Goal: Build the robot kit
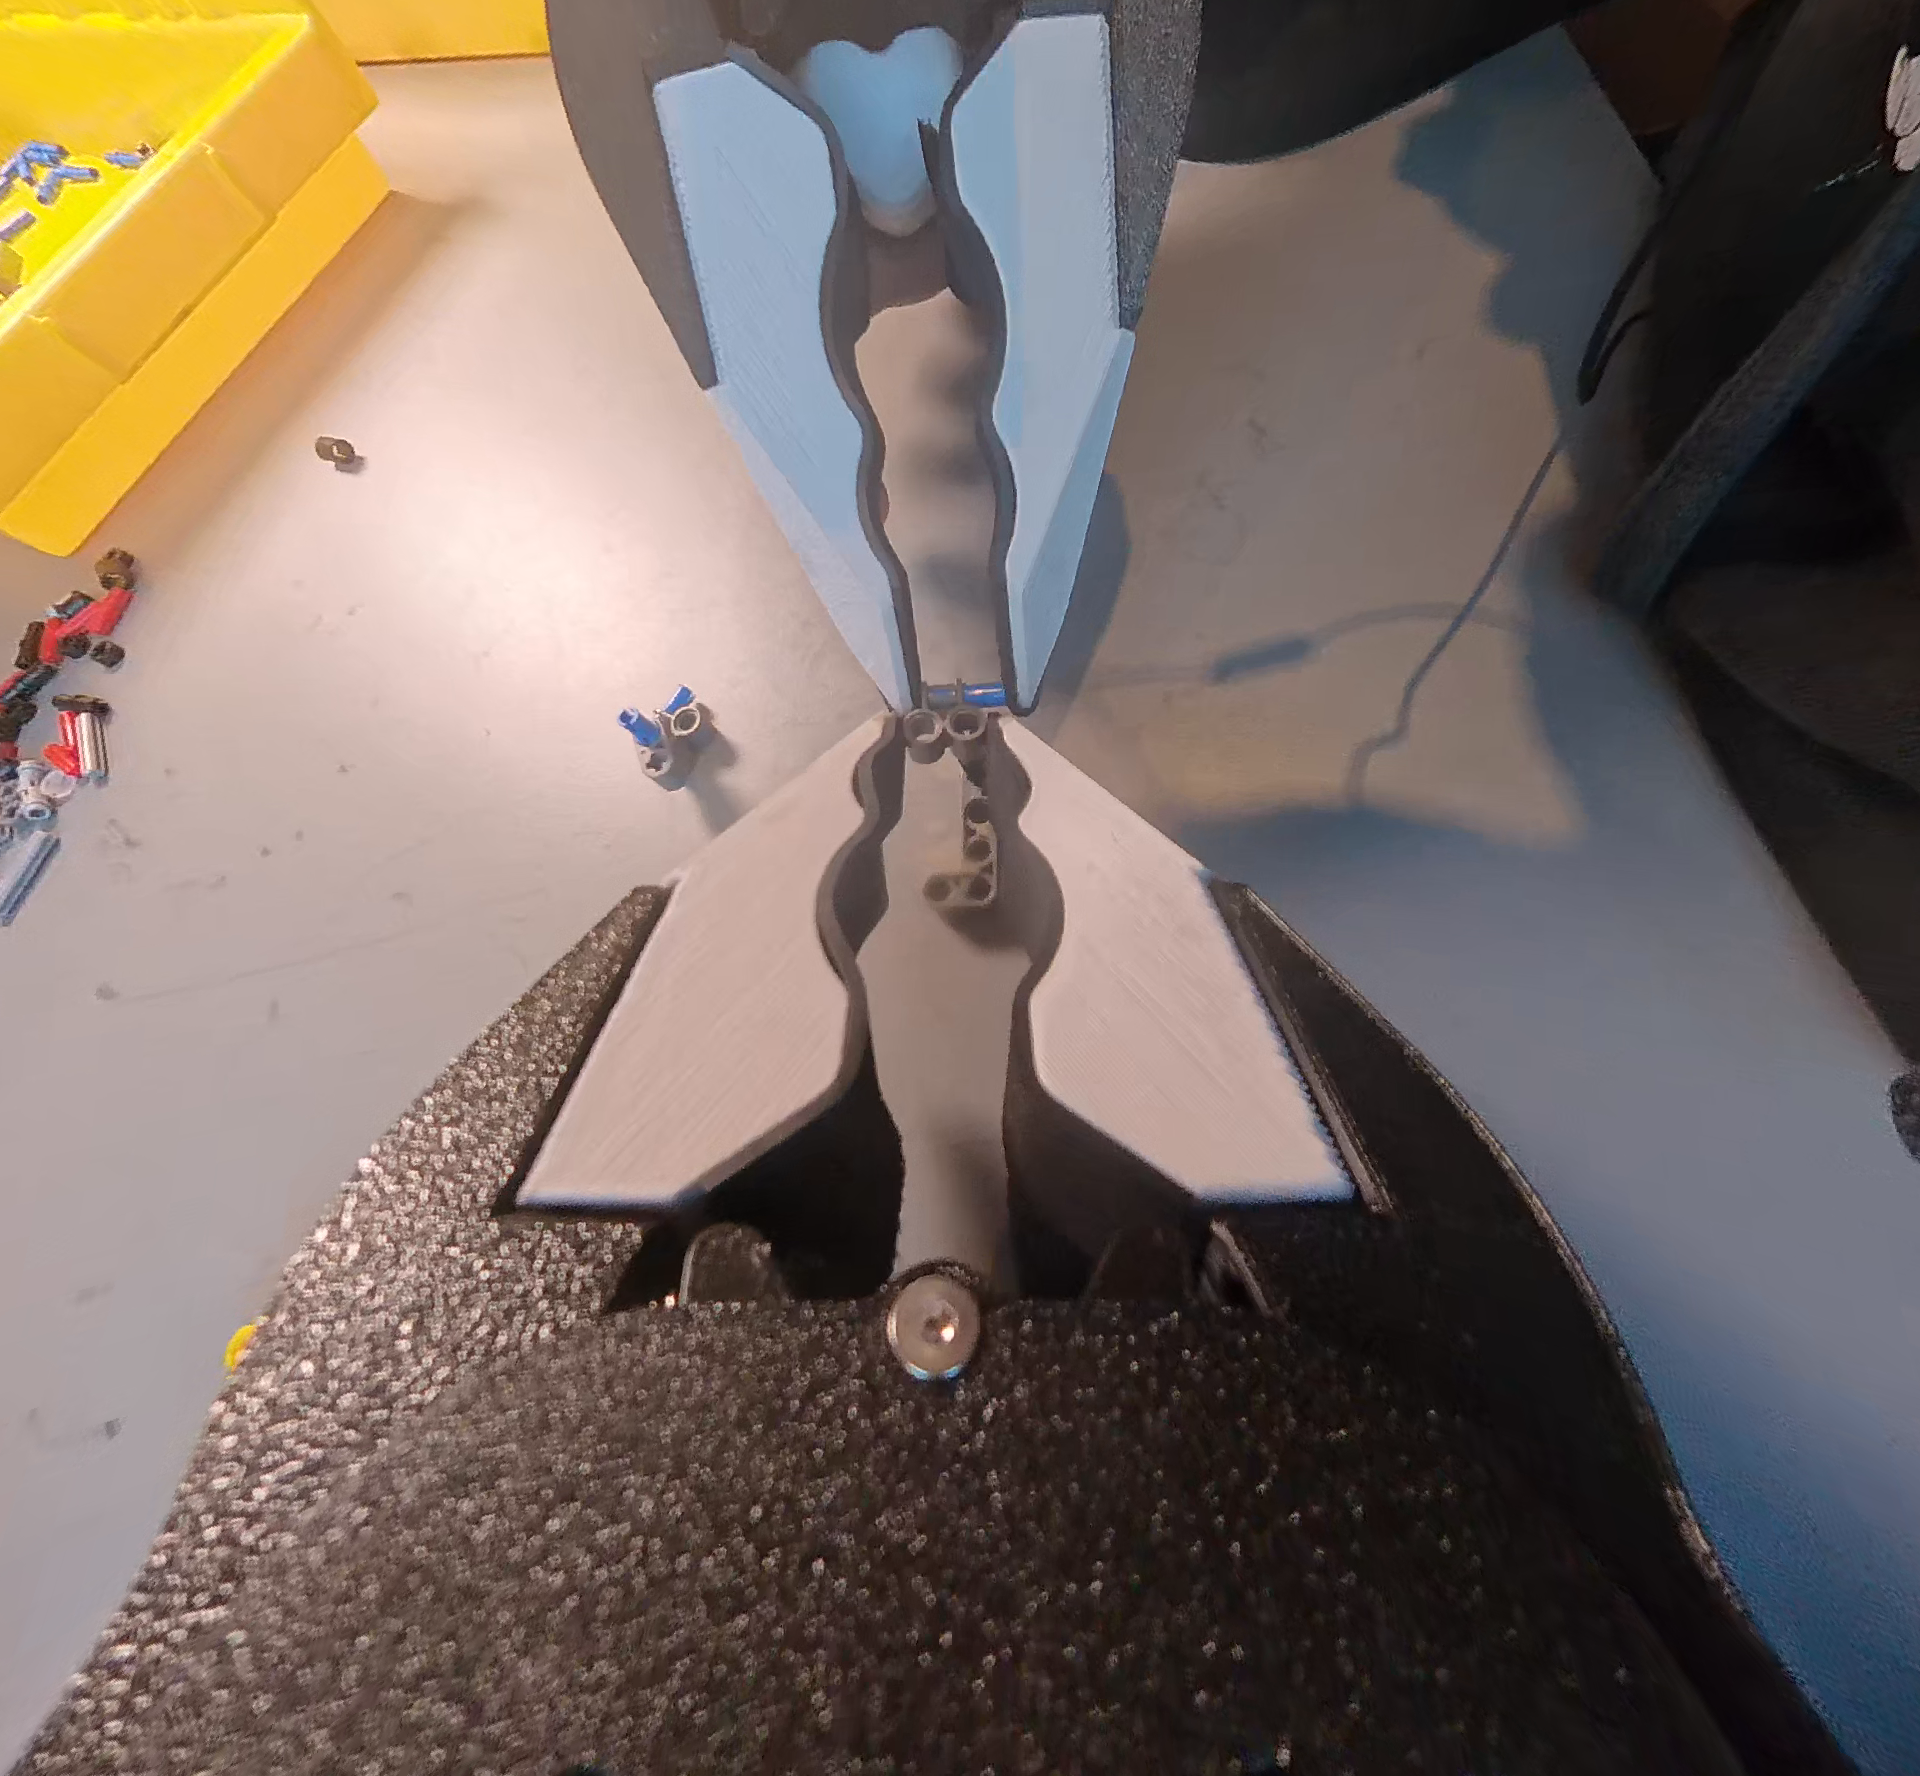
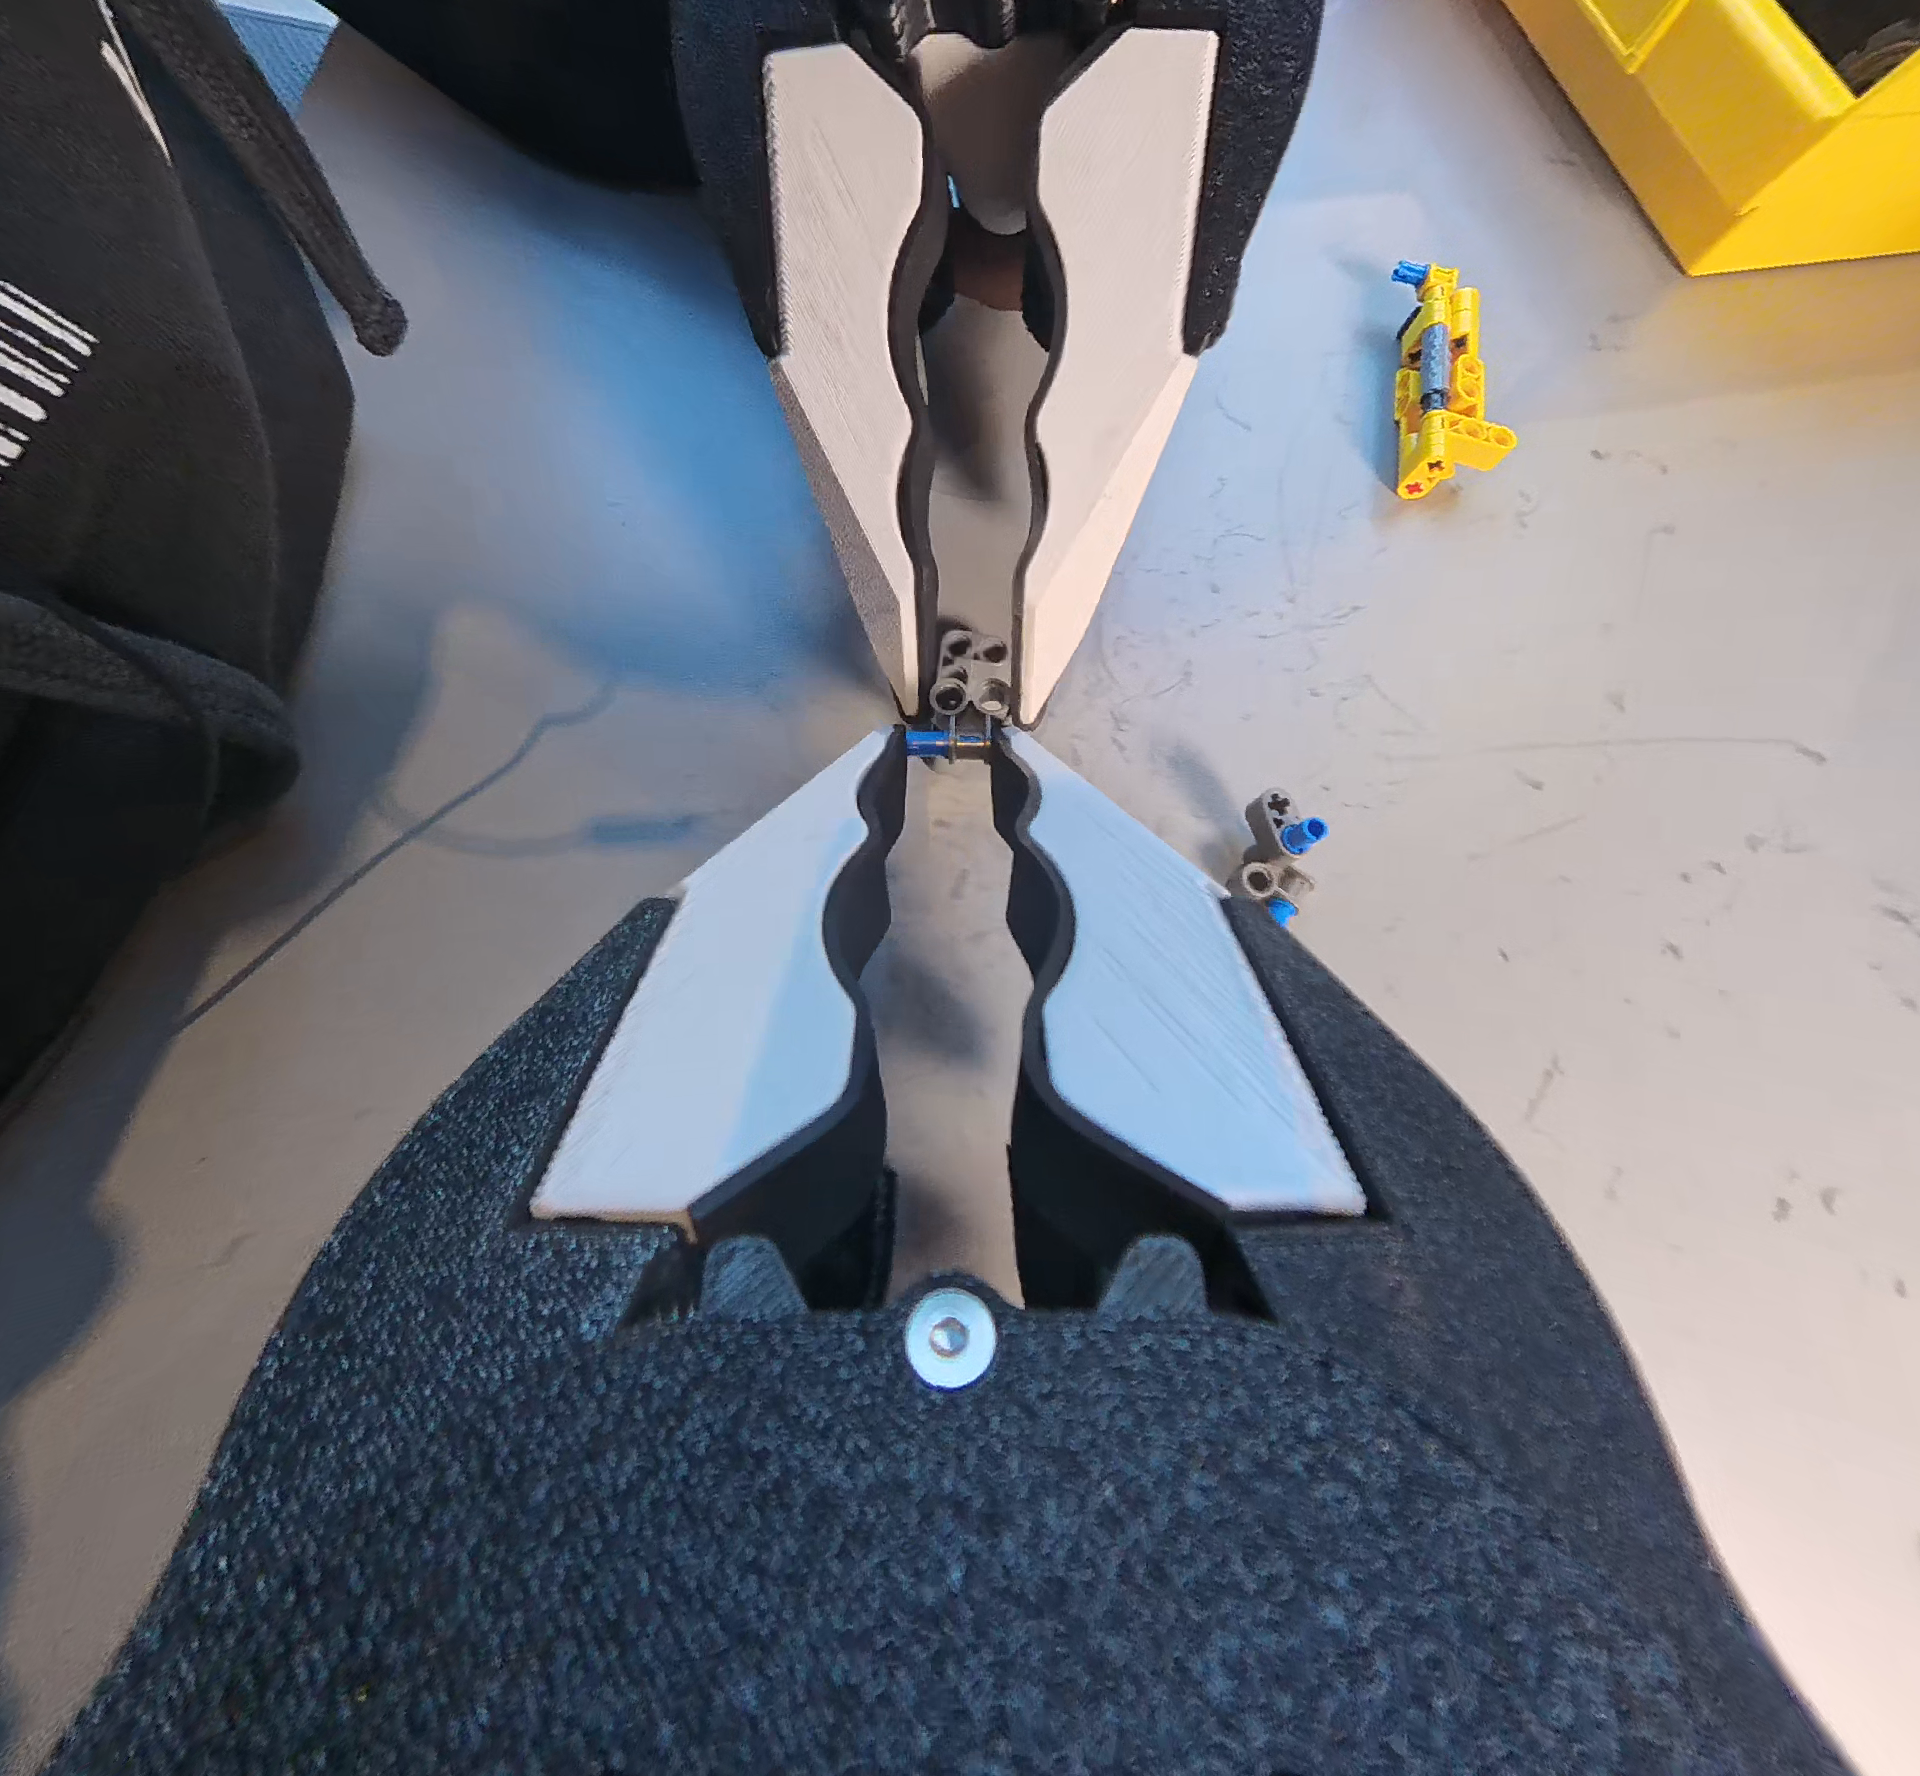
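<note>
The two grippers meet tip to tip above a grey table. My left gripper [image 1: 945, 727] is shut on a small grey holed connector [image 1: 940, 724]. A grey holed beam [image 1: 961, 853] runs back from the connector between the fingers. My right gripper [image 2: 951, 741] is shut on a short blue and black pin [image 2: 945, 744] held crosswise. The pin touches the connector [image 2: 971, 687] at its holes. In the left wrist view the right gripper [image 1: 964, 687] comes in from the top with the pin [image 1: 961, 692]. In the right wrist view the left gripper [image 2: 968, 703] comes in from the top.
A yellow parts bin [image 1: 156, 272] and loose red, black and grey parts [image 1: 62, 677] lie to the left. A small grey and blue assembly [image 1: 670, 729] lies near the tips. A yellow assembly [image 2: 1439, 376], another yellow bin [image 2: 1714, 64] and a person's black garment [image 2: 125, 376] also show. Both grippers' tips are close together, under 4 cm apart. The yellow assembly [image 2: 1439, 376] is about equally far from each gripper, around 15 cm.
</note>
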A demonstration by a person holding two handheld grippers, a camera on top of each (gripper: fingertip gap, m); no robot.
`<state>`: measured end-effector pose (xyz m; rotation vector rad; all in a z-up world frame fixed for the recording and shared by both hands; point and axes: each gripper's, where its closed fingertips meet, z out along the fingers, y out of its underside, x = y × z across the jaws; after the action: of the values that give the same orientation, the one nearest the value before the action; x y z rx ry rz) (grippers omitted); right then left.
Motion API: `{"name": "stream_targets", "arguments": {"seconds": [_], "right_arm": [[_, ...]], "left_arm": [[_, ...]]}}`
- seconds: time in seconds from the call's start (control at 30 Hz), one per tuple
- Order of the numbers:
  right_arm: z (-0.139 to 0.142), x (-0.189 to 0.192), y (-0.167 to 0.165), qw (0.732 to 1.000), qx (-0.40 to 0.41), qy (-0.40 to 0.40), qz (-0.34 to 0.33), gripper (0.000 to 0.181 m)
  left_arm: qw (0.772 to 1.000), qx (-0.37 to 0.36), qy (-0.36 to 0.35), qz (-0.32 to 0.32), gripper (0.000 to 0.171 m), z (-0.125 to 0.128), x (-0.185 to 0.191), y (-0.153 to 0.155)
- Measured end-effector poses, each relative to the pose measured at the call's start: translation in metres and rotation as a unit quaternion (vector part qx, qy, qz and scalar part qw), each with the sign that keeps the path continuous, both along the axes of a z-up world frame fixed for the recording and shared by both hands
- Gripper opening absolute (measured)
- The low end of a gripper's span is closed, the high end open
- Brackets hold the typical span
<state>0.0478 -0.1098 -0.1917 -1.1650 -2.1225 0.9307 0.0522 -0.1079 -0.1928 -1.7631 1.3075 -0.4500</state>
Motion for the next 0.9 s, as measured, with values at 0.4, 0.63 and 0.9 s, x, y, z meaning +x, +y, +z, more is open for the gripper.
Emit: {"name": "stream_targets", "arguments": {"seconds": [0.4, 0.63, 0.9], "right_arm": [[-0.0001, -0.0014, -0.002, 0.997, -0.059, -0.046, -0.025, 0.016], [-0.0009, -0.0001, -0.0054, 0.994, -0.078, -0.075, -0.031, 0.015], [-0.0058, -0.0006, -0.0013, 0.997, -0.038, -0.062, -0.033, 0.015]], "left_arm": [[0.998, -0.058, -0.021, -0.002, 0.014, -0.0007, -0.0018, -0.0023], [0.997, -0.074, -0.023, -0.008, 0.015, -0.0023, -0.0008, -0.0052], [0.999, -0.045, 0.002, -0.005, 0.014, -0.0068, -0.0016, -0.001]]}}
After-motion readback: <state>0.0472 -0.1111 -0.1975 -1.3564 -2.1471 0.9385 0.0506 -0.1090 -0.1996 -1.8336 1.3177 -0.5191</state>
